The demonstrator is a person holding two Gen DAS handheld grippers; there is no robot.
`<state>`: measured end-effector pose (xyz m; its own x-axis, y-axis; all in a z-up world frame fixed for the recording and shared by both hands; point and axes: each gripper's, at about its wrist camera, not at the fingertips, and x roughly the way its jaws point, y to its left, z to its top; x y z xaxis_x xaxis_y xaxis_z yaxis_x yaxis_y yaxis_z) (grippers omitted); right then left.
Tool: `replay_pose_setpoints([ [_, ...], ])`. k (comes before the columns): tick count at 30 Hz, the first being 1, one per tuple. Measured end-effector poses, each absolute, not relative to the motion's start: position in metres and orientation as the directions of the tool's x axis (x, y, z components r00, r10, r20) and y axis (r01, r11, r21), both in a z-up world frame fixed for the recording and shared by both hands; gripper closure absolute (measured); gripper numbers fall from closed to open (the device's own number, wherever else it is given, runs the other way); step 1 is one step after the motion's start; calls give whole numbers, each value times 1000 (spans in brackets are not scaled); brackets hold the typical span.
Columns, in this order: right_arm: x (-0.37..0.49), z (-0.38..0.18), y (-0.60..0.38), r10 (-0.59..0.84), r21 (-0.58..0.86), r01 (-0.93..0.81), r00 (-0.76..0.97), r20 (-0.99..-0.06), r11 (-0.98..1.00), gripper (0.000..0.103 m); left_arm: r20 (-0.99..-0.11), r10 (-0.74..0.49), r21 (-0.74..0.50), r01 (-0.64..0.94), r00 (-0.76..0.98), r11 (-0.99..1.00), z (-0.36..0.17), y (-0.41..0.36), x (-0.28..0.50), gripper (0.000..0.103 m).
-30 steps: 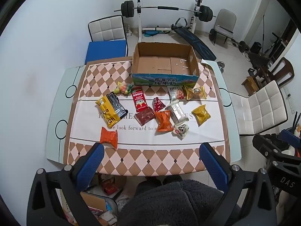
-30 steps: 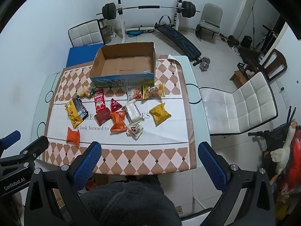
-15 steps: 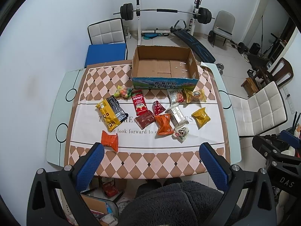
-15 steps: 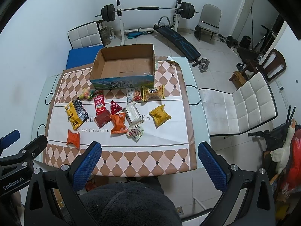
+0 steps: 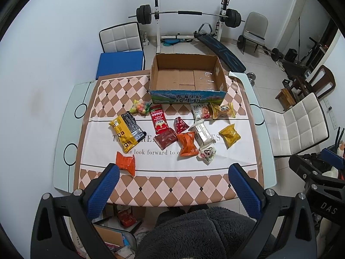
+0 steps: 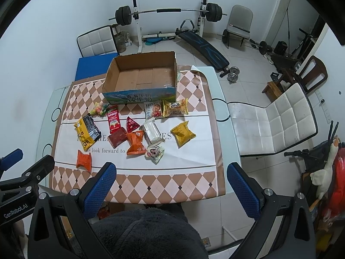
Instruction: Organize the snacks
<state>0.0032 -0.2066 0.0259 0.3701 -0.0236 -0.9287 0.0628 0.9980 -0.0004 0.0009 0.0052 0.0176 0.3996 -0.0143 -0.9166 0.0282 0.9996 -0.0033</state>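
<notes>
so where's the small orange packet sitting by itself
In the left wrist view, the small orange packet lies at the table's near-left, below the yellow-and-black bag.

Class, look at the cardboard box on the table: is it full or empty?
Empty. The cardboard box shows only its bare brown floor; every snack lies outside on the tablecloth.

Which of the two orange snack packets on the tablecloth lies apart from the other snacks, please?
The smaller orange packet near the table's front left corner, alone before the left gripper. The larger orange packet sits in the middle cluster, touching neighbouring snacks.
</notes>
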Motion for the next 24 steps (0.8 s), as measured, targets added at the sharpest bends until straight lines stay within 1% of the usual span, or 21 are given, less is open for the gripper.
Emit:
replay_pose_setpoints([
  [12,11,31,-207,-25,-1,62,372,-928,998,0,-916,-14,-2,29,401,1000,29,1,15,0],
  [24,10,30,-206,-27,-3,63,376,-926,998,0,-915,-15,-3,32,404,999,27,2,12,0],
])
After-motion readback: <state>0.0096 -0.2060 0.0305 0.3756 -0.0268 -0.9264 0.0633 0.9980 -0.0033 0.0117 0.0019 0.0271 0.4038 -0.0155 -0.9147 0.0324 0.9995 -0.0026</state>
